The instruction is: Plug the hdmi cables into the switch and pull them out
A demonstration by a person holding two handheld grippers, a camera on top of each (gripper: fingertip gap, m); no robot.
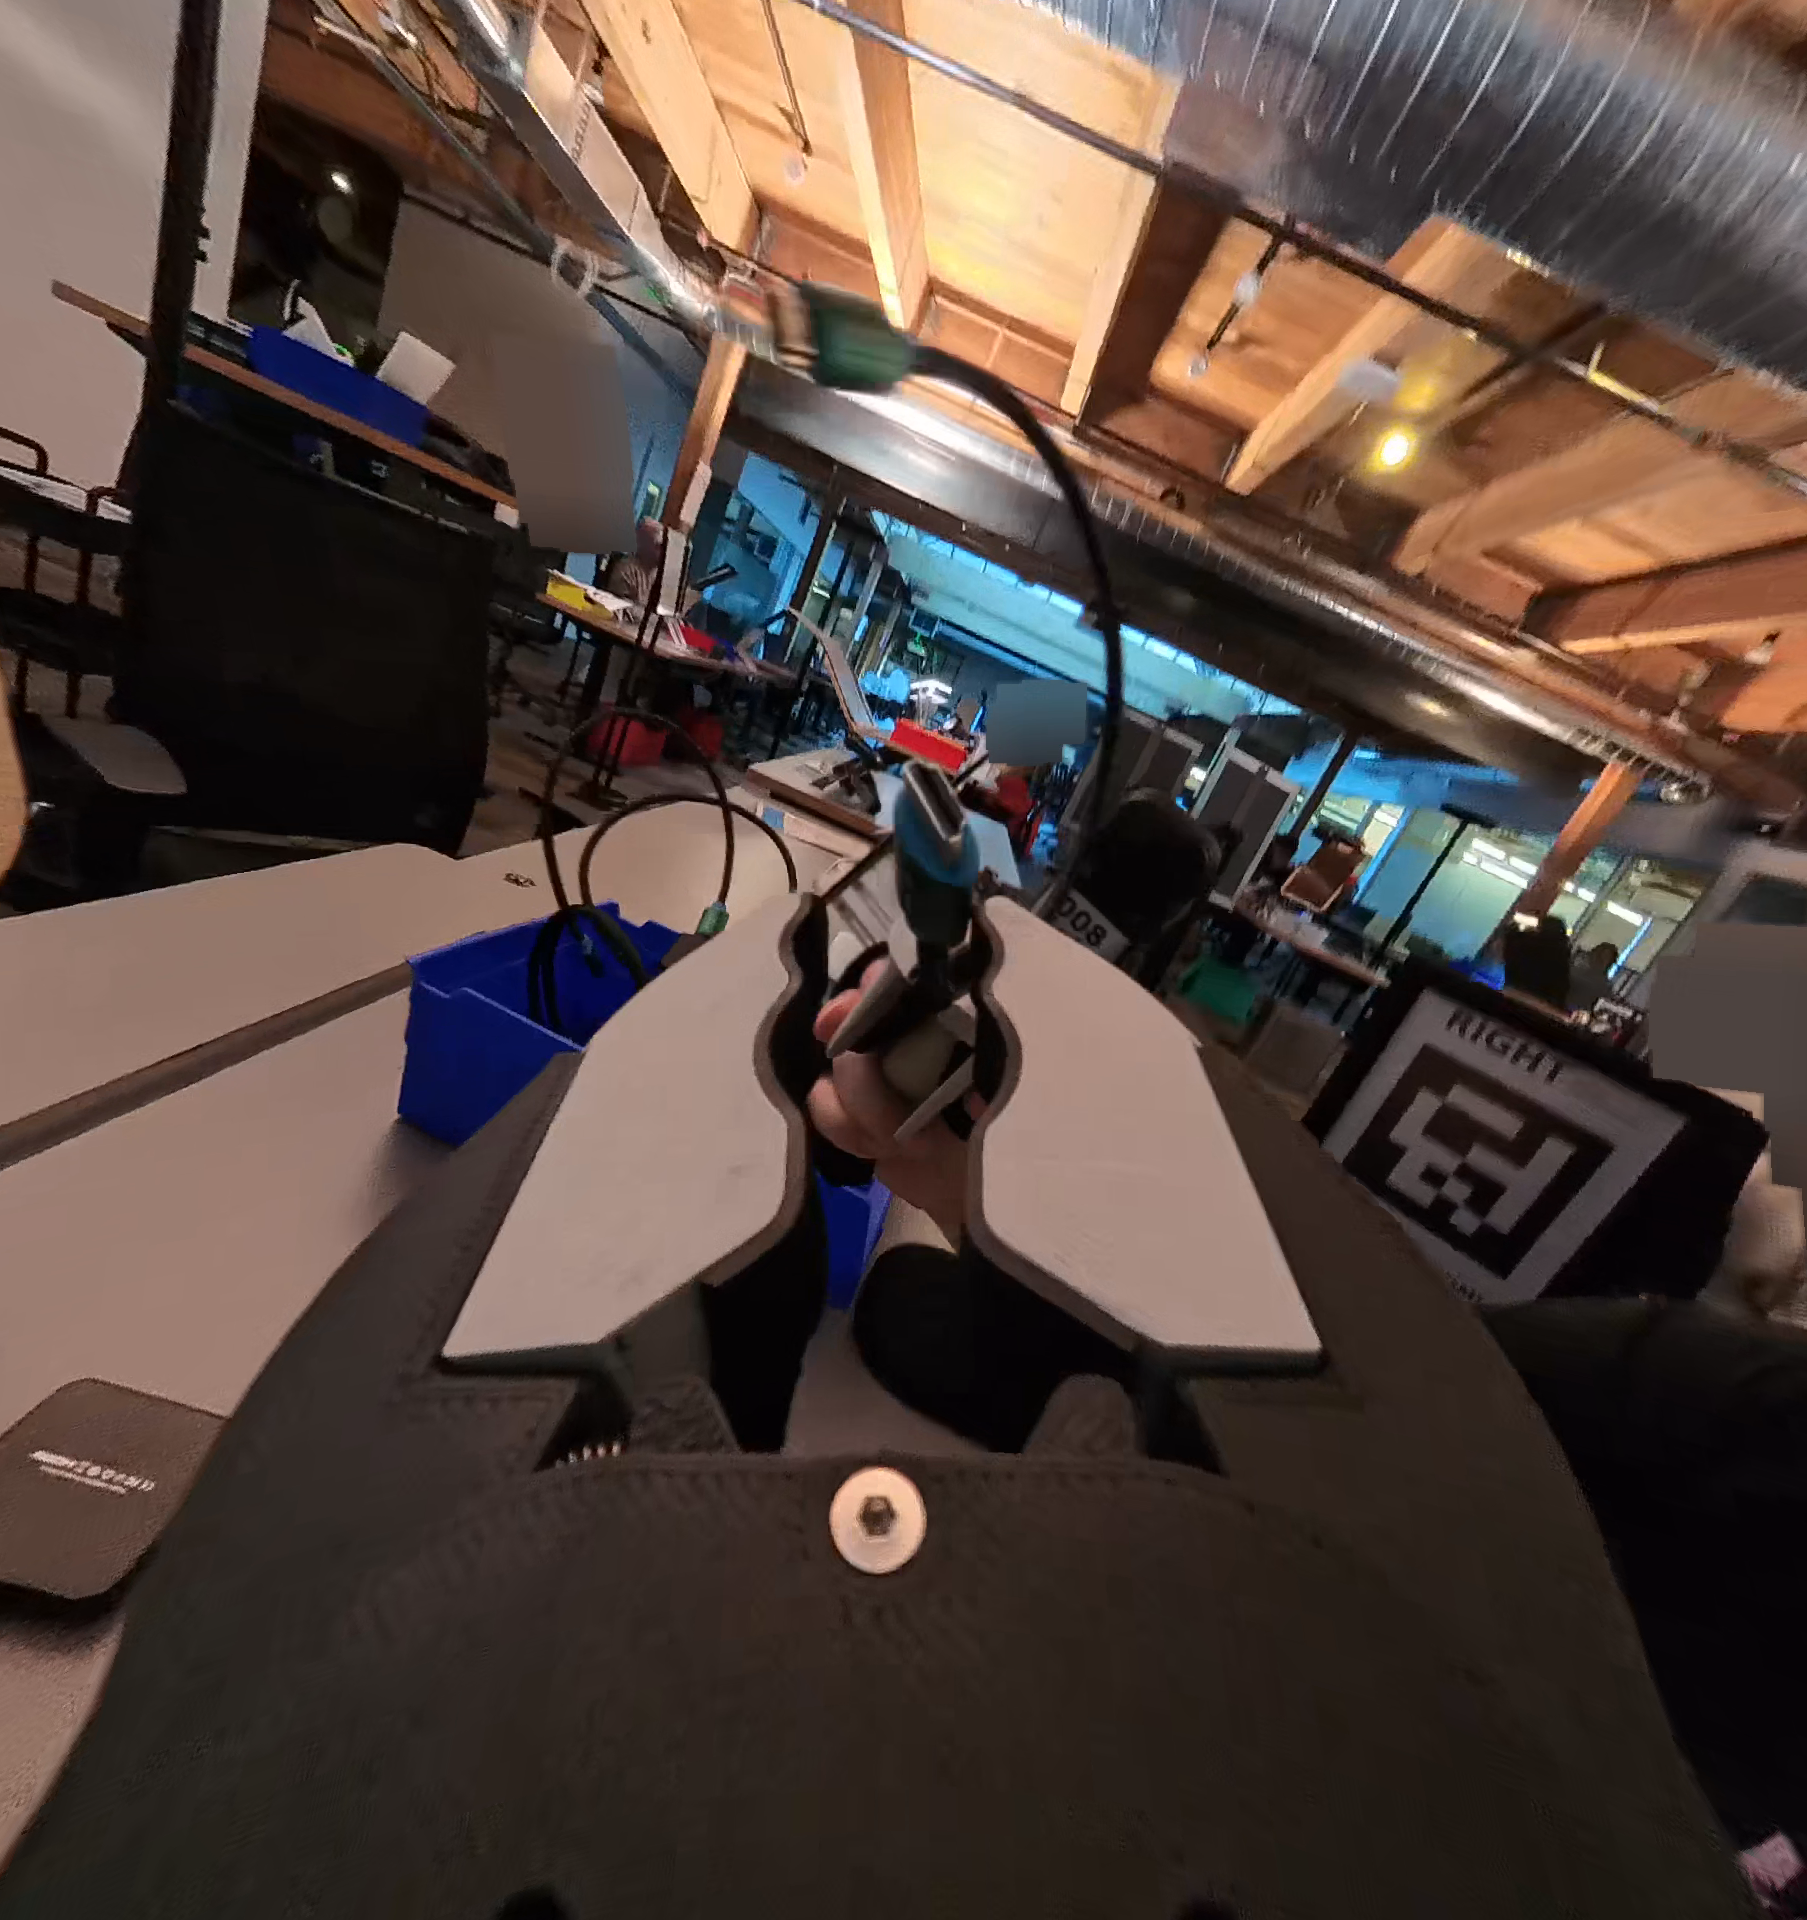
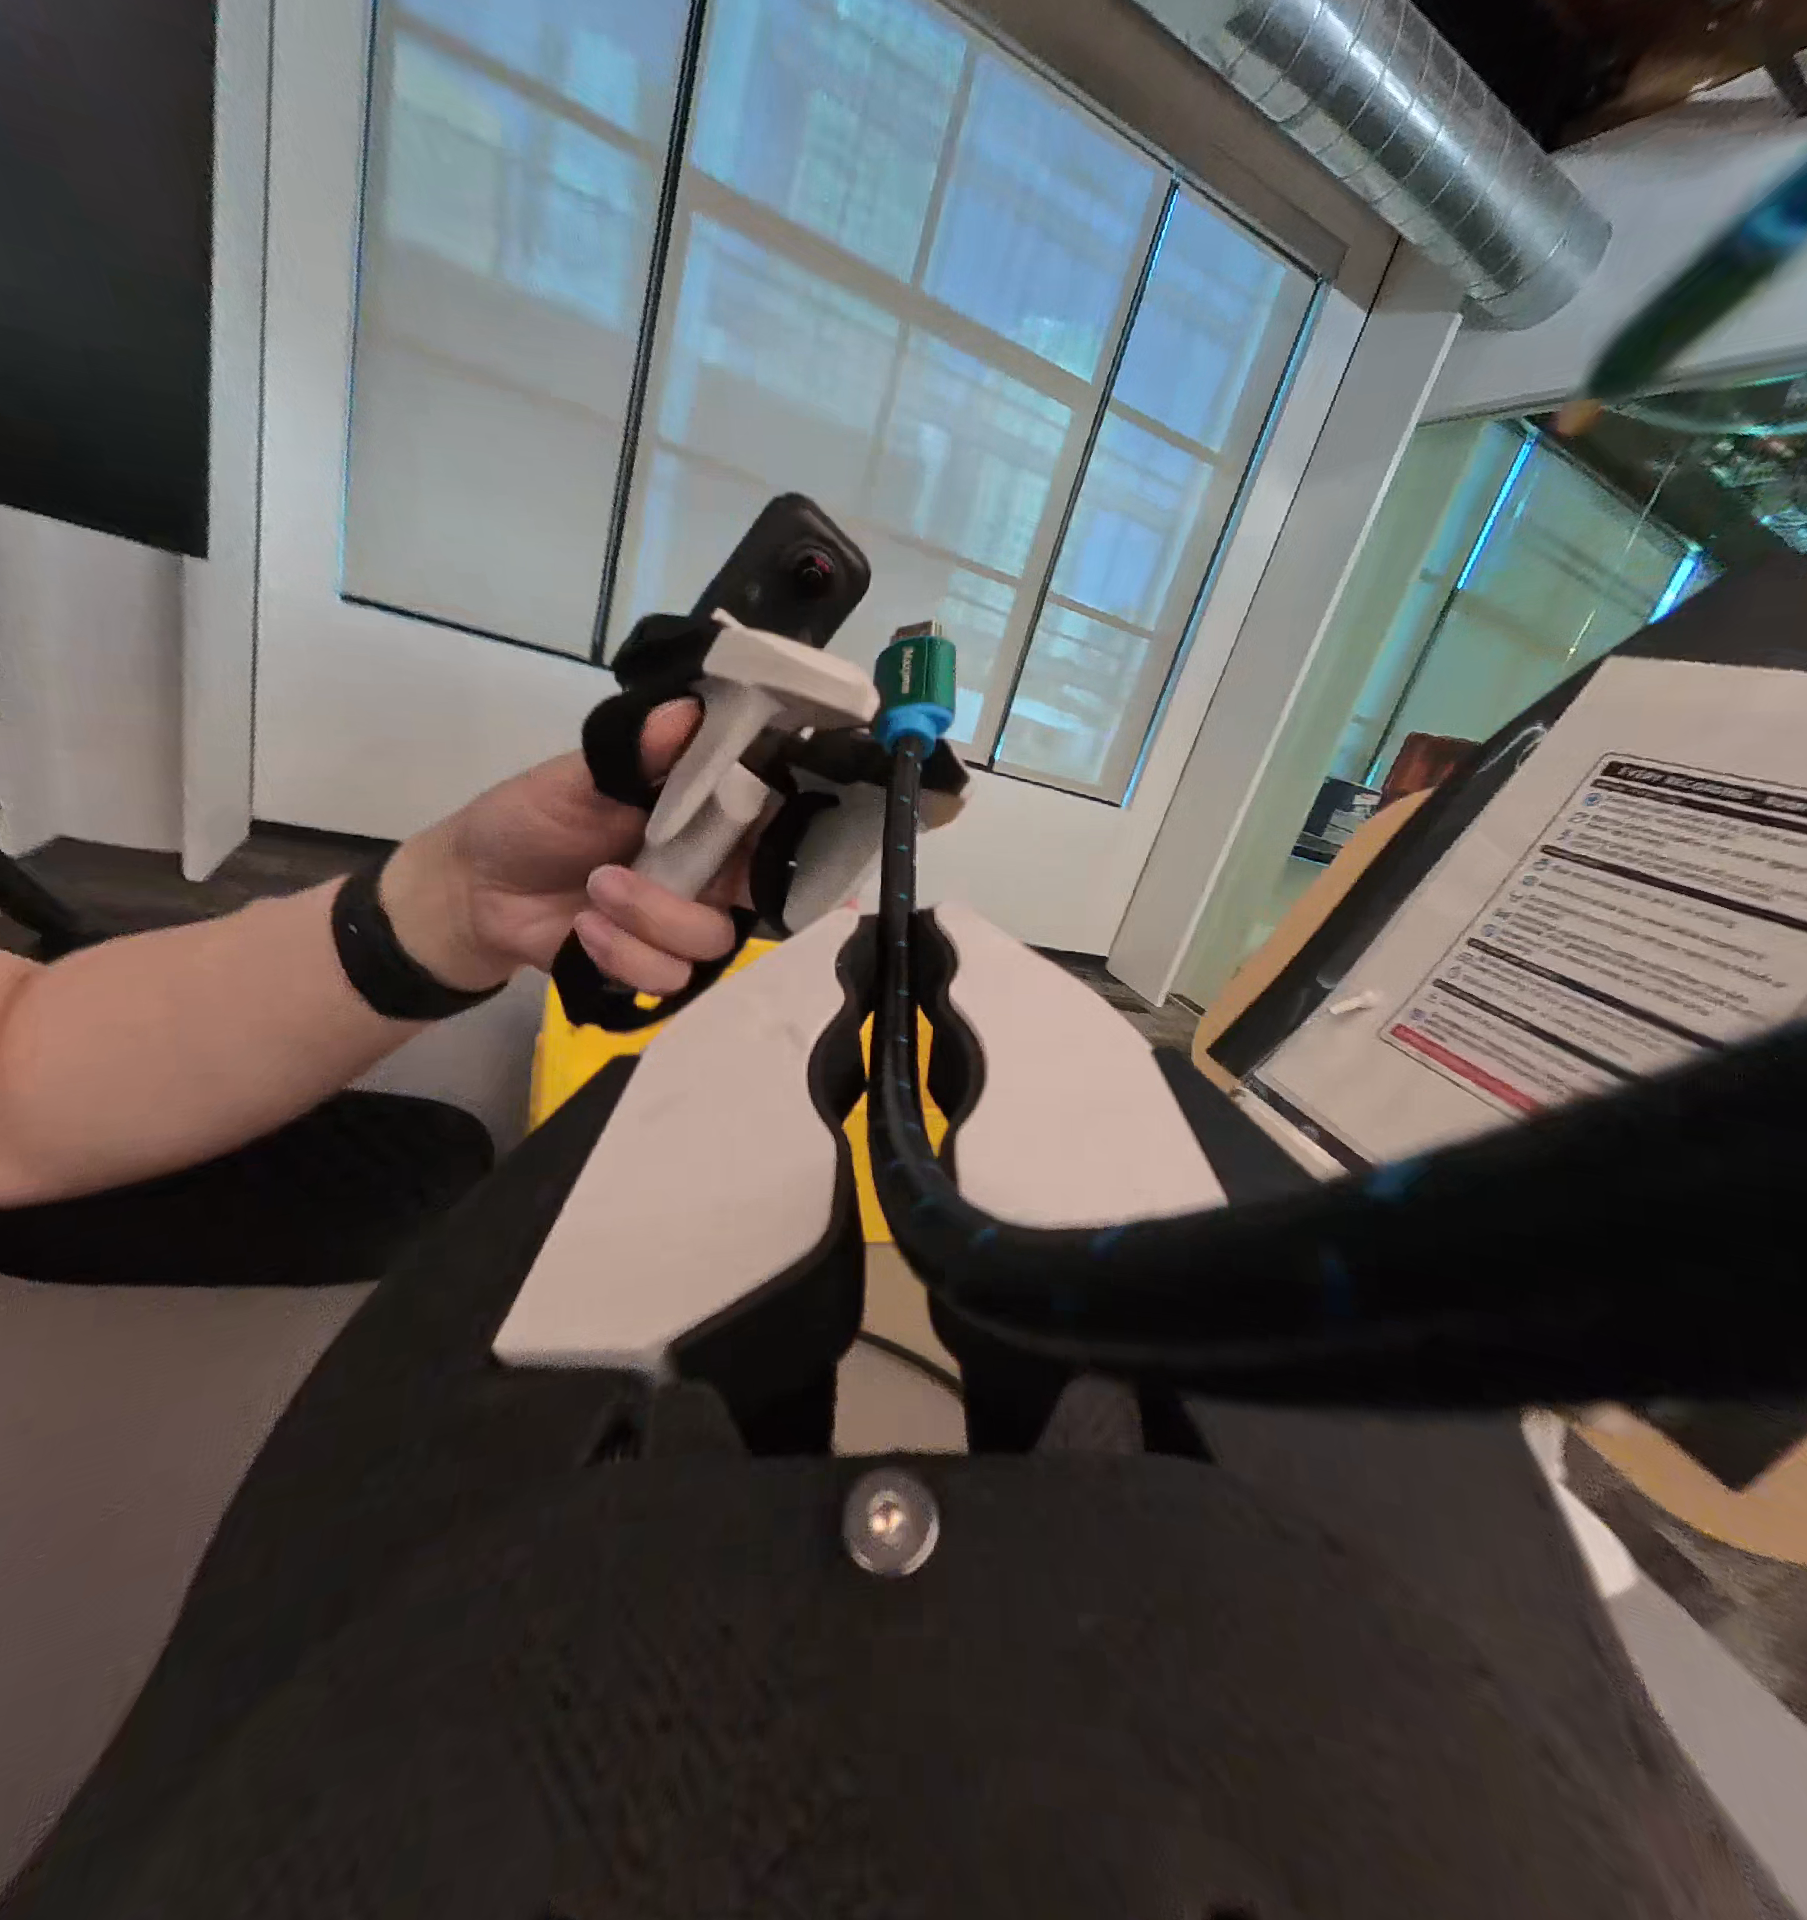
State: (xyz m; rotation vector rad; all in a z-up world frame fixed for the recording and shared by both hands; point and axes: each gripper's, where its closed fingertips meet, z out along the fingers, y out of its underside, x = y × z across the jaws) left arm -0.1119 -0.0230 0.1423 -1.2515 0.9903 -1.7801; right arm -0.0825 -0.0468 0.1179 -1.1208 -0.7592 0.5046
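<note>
My right gripper (image 2: pixel 894 925) is shut on a black braided HDMI cable (image 2: pixel 899 1039) a short way below its green plug (image 2: pixel 914 675), which points up. The cable loops back close past the camera to a second, blurred plug (image 2: pixel 1761 239). My left gripper (image 1: pixel 899 920) faces the right one. Its jaws stand a little apart, on either side of the cable just under the plug (image 1: pixel 935 842), without pinching it. The cable's other green plug (image 1: pixel 847 338) hangs high in the air. A flat black box (image 1: pixel 68 1486), perhaps the switch, lies on the table at lower left.
A blue bin (image 1: pixel 494 1029) with several more cables stands on the grey table (image 1: pixel 151 1195) to the left. A hand (image 2: pixel 566 862) holds the left gripper. A yellow bin (image 2: pixel 587 1039) sits below it. A white board with printed sheets (image 2: pixel 1605 935) stands at the right. The gap from one gripper's tips to the other's is roughly 6 centimeters.
</note>
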